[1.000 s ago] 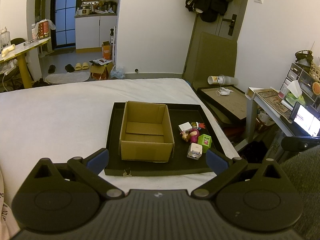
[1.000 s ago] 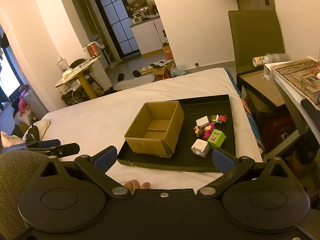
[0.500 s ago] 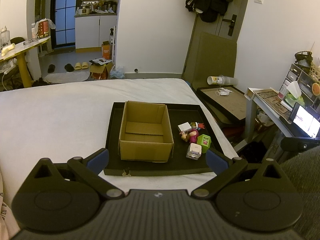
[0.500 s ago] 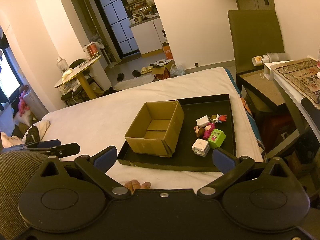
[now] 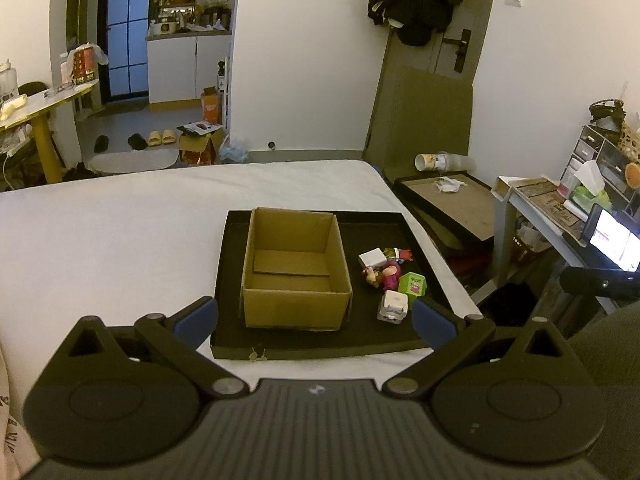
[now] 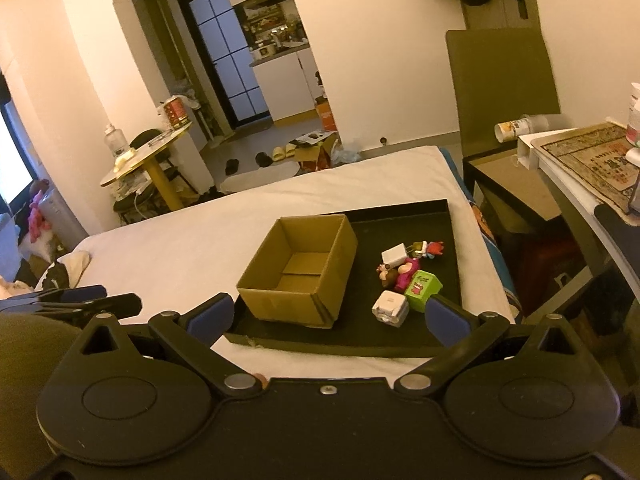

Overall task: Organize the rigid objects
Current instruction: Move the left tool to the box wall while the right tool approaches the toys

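Left wrist view. The left gripper point(image 5: 315, 316) is held low over the near edge of a white bed point(image 5: 120, 232), with its jaws spread wide and nothing between them. A black tray point(image 5: 316, 342) is laid on the bed just ahead. An open cardboard box point(image 5: 296, 268) is set upright in the left part of the tray; only its folded bottom flaps are seen inside. To the right of the box, on the tray floor, a cluster of small items is grouped closely: a white cube point(image 5: 394, 306) nearest the camera, a green cube point(image 5: 413, 283) just beside it, a pink figure point(image 5: 384, 274) behind, a white block point(image 5: 372, 258) and a small red toy point(image 5: 402, 254) at the back. A desk point(image 5: 560, 216) with a lit screen is seen at the far right.

Right wrist view. The right gripper point(image 6: 328, 316) is likewise held before the tray point(image 6: 400, 338), its jaws wide apart and nothing held. The box point(image 6: 304, 268) is seen at an angle, left of centre. The white cube point(image 6: 391, 306) lies nearest, touching or almost touching the green cube point(image 6: 423, 287); the pink figure point(image 6: 402, 272), white block point(image 6: 395, 256) and red toy point(image 6: 434, 249) are placed behind. All items are outside the box. The left gripper's fingers point(image 6: 80, 300) are visible at the left edge.
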Demonstrator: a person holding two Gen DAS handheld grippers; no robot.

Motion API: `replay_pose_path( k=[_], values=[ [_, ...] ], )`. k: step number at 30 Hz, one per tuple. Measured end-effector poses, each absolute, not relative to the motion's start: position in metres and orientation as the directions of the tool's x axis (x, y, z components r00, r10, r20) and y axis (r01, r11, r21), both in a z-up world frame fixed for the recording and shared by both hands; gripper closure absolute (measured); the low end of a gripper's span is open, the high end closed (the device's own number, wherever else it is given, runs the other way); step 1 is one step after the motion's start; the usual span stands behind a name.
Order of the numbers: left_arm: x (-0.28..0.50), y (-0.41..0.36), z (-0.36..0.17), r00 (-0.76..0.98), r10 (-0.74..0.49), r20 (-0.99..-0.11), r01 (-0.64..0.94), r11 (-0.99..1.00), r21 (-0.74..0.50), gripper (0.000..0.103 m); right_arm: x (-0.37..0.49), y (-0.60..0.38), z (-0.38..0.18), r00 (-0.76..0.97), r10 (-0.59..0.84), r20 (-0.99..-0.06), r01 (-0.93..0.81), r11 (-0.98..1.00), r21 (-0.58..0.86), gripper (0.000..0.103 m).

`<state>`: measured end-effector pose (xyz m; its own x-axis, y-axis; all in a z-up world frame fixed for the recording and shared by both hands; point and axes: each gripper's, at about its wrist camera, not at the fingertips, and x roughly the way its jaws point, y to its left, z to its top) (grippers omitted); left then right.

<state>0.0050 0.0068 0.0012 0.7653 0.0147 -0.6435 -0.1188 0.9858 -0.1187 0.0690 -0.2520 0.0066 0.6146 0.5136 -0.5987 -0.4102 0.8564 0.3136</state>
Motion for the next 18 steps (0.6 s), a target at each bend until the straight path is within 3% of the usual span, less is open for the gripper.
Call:
replay_pose_path(
  k=[18],
  values=[
    [0.026, 0.033, -0.014, 0.736, 0.048, -0.675, -0.167, 0.979, -0.113, 0.000, 0.092, -0.254, -0.017, 0.600, 0.487, -0.635, -0.367, 0.873, 0.322, 0.000]
  ],
)
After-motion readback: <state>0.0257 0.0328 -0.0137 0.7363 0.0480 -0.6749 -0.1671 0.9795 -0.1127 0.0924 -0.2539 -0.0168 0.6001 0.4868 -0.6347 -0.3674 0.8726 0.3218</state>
